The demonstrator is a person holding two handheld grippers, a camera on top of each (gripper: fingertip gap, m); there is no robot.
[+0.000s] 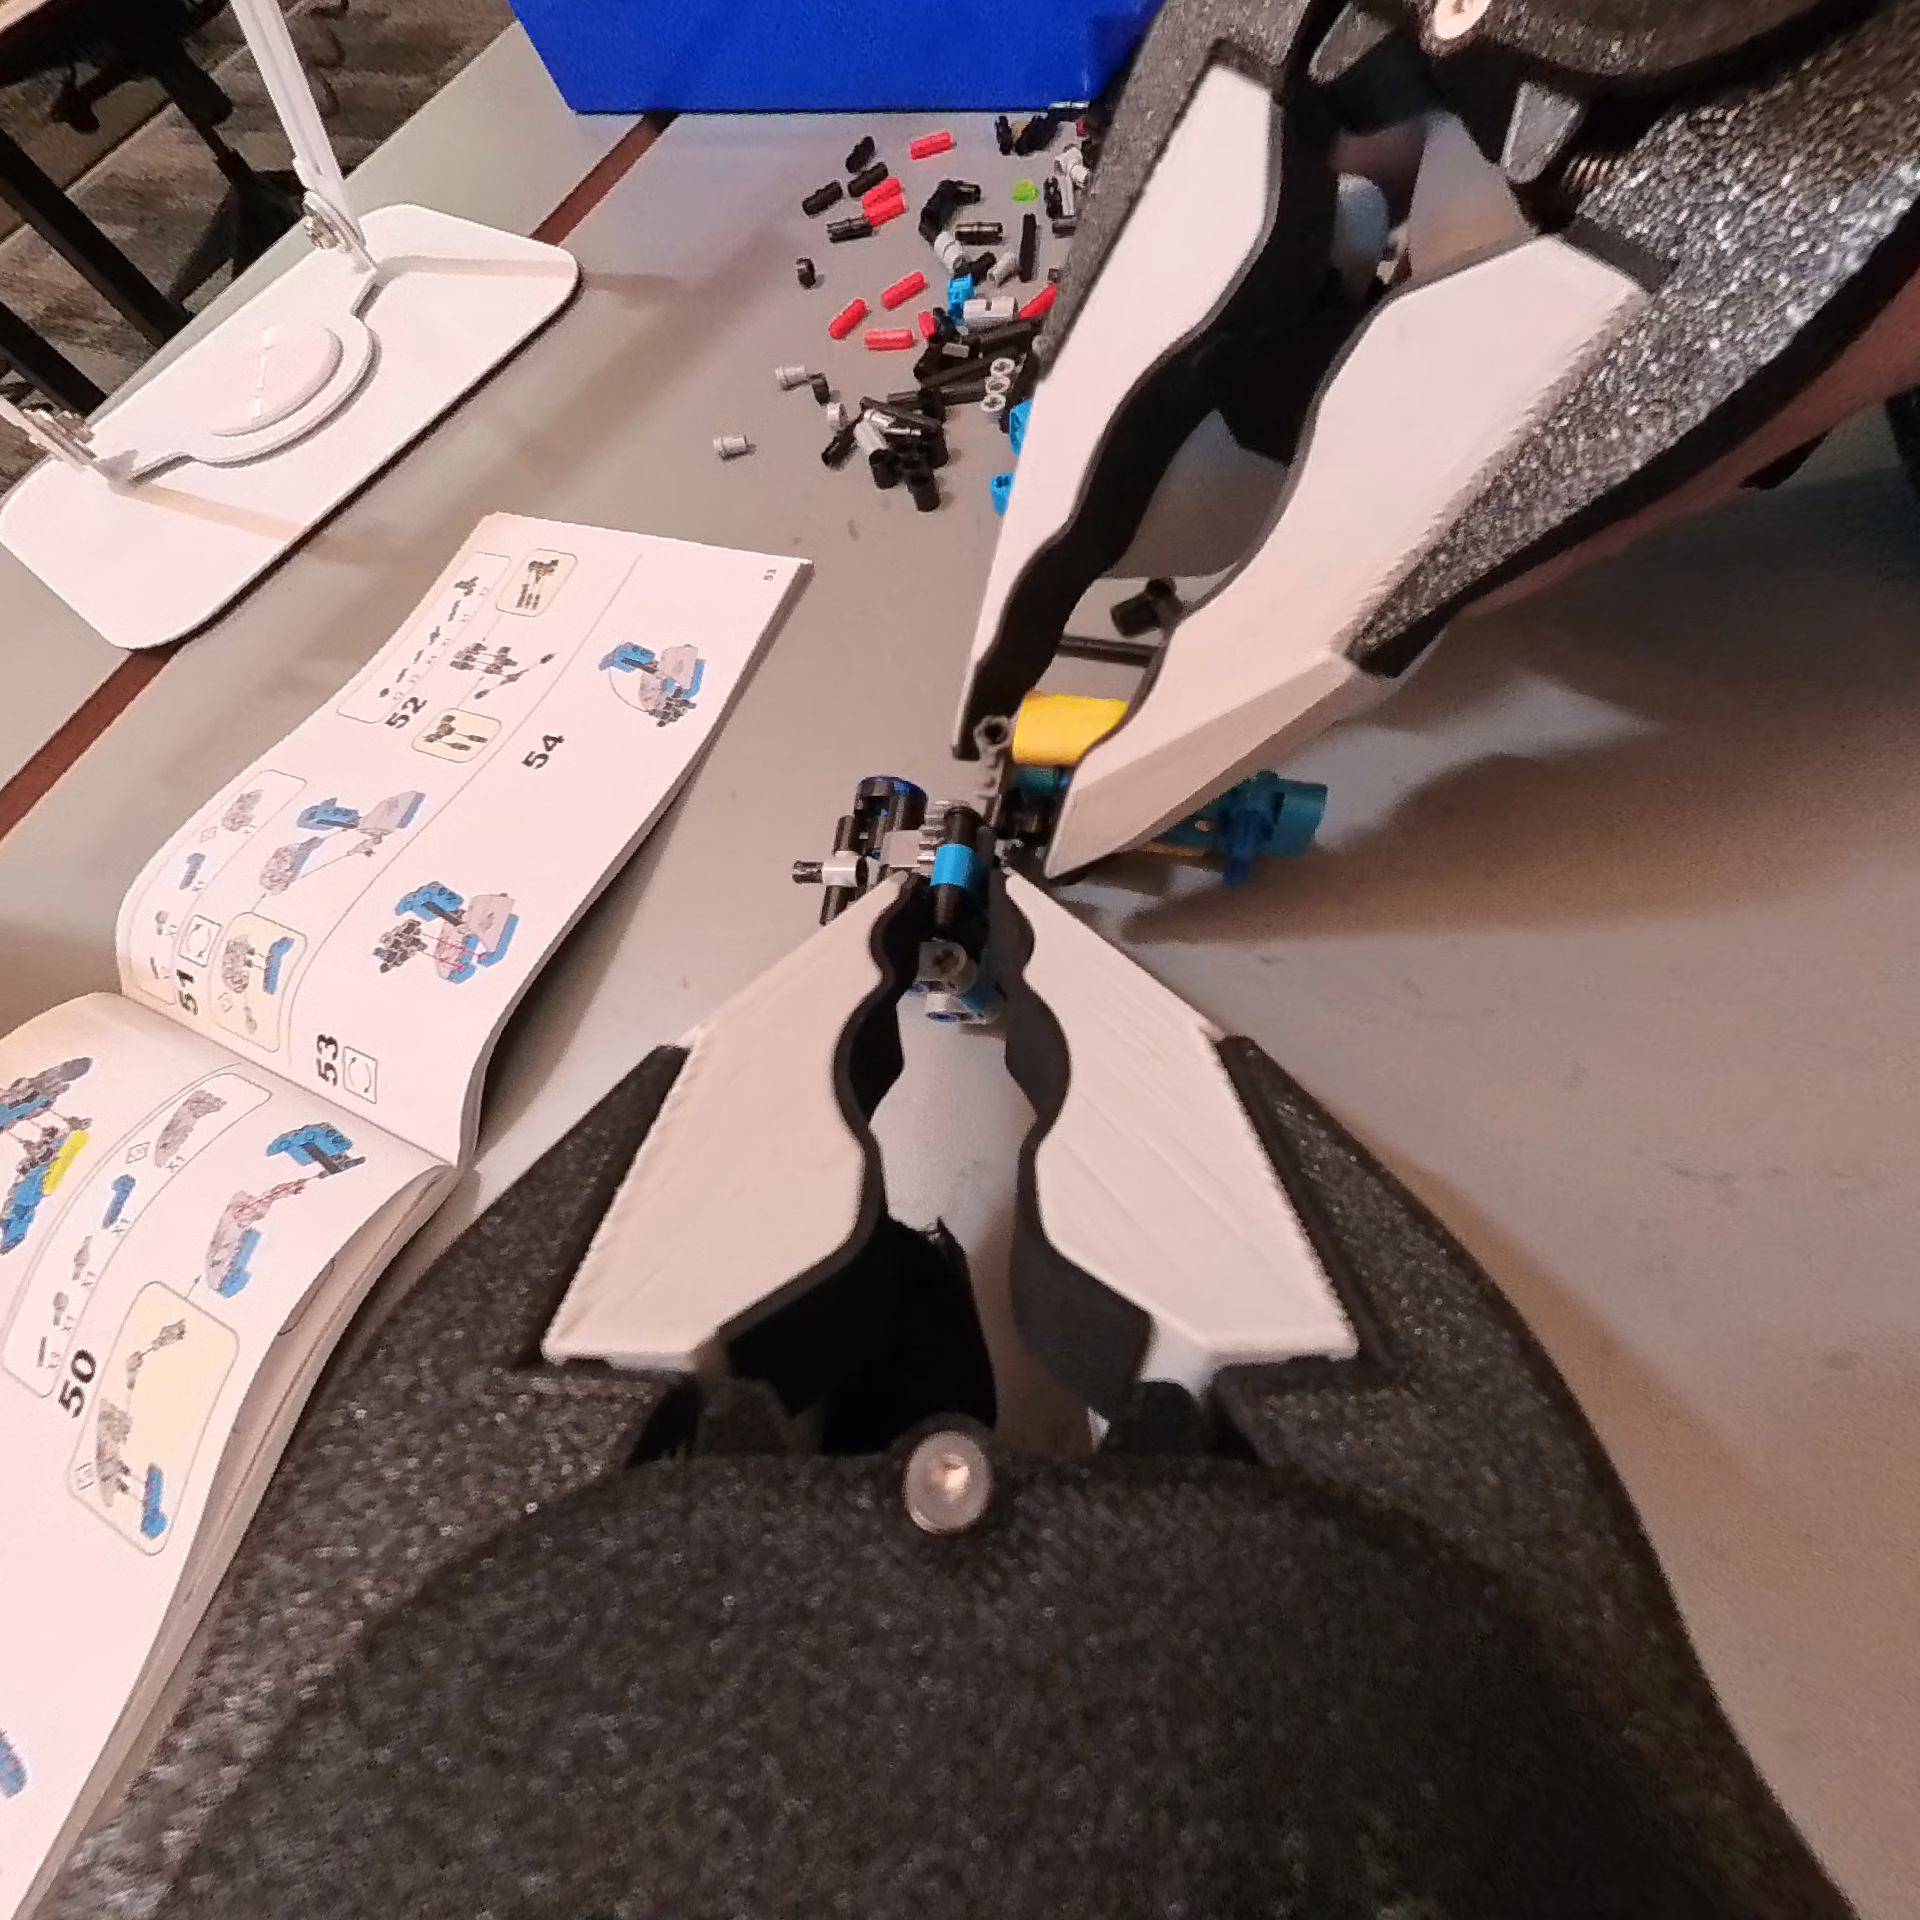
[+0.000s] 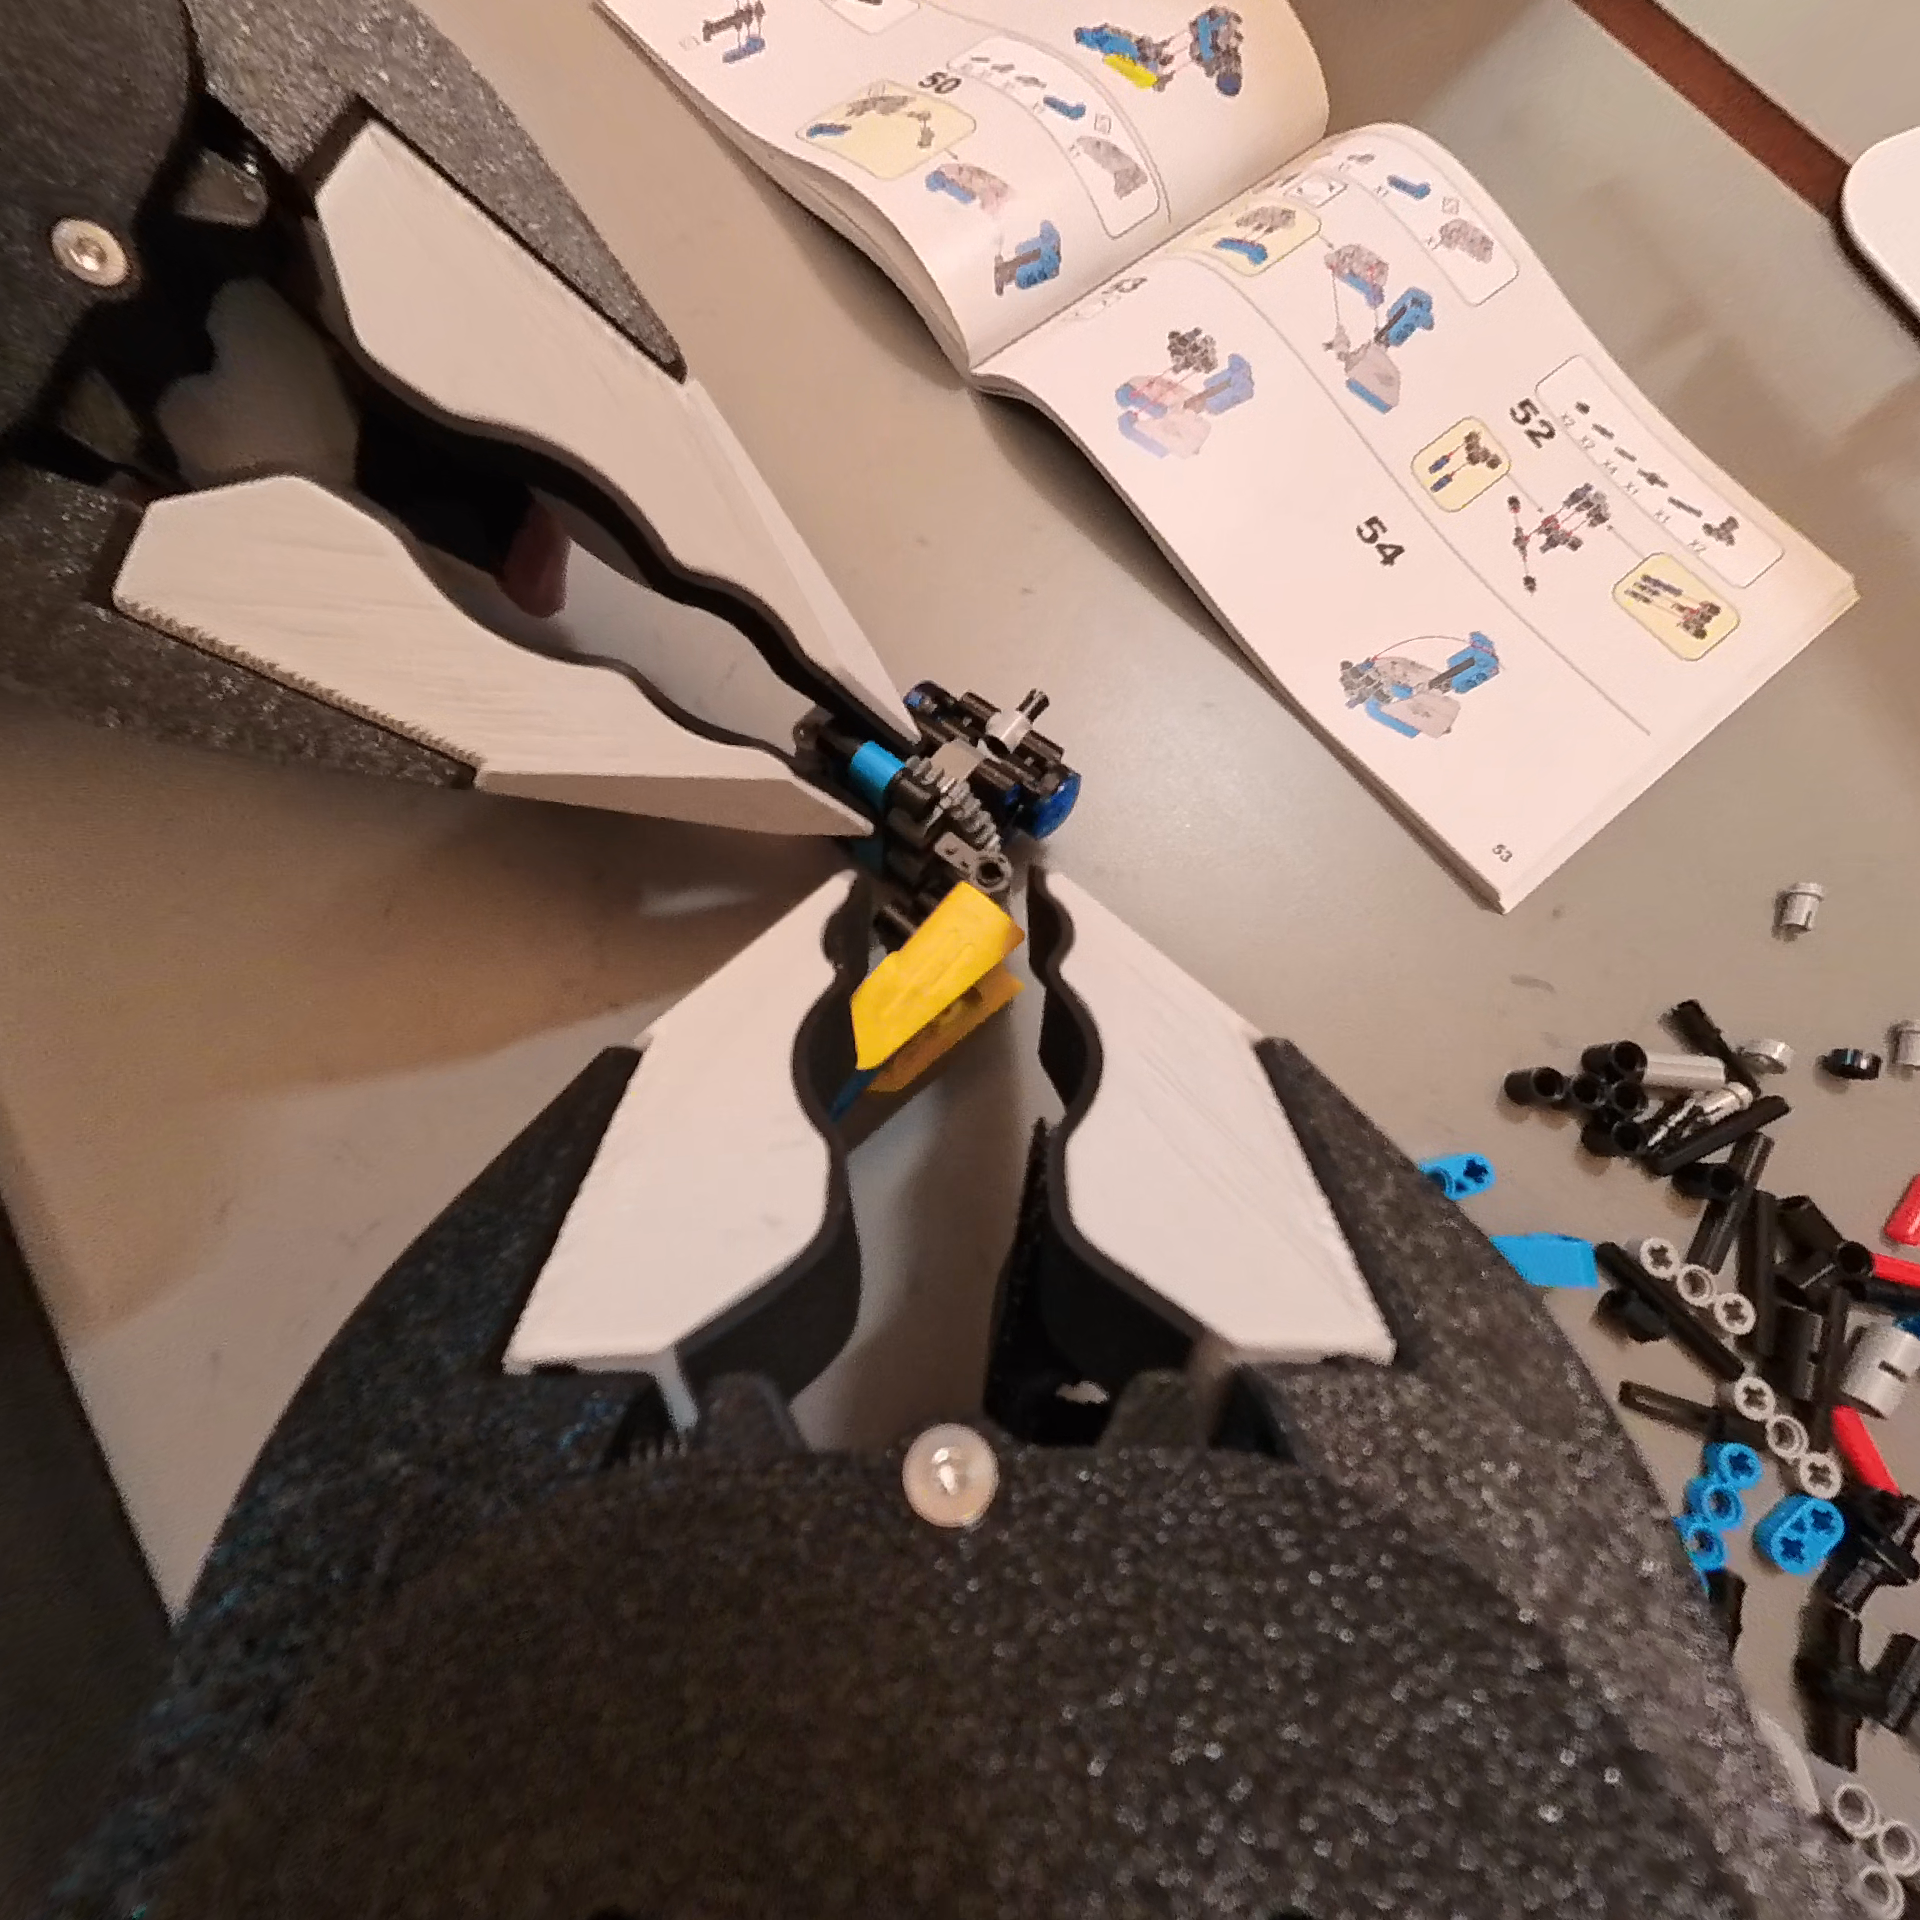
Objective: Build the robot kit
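Two grippers meet over one small toy-brick model [image 1: 940, 883] at the centre of both frames, above the grey table [image 1: 1558, 1039]. At the lower middle of the left wrist view, the left gripper [image 1: 951, 899] has its fingers closed on the black and blue end of the model. The right gripper [image 2: 940, 894], at the lower middle of its own view, has its fingers pinched around the yellow block [image 2: 935, 977] at the other end (the same block shows between its tips in the left wrist view, right of centre). An open instruction booklet [image 1: 416, 831] lies flat at the left of the left wrist view and at the upper right of the right wrist view. Loose black, red, grey and blue pieces [image 1: 914, 312] are scattered at the upper middle of the left wrist view, just below a blue bin [image 1: 831, 52]. A white stand base [image 1: 291, 395] sits at the upper left, and another blue assembly [image 1: 1268, 821] rests on the table just behind the right gripper's fingers.
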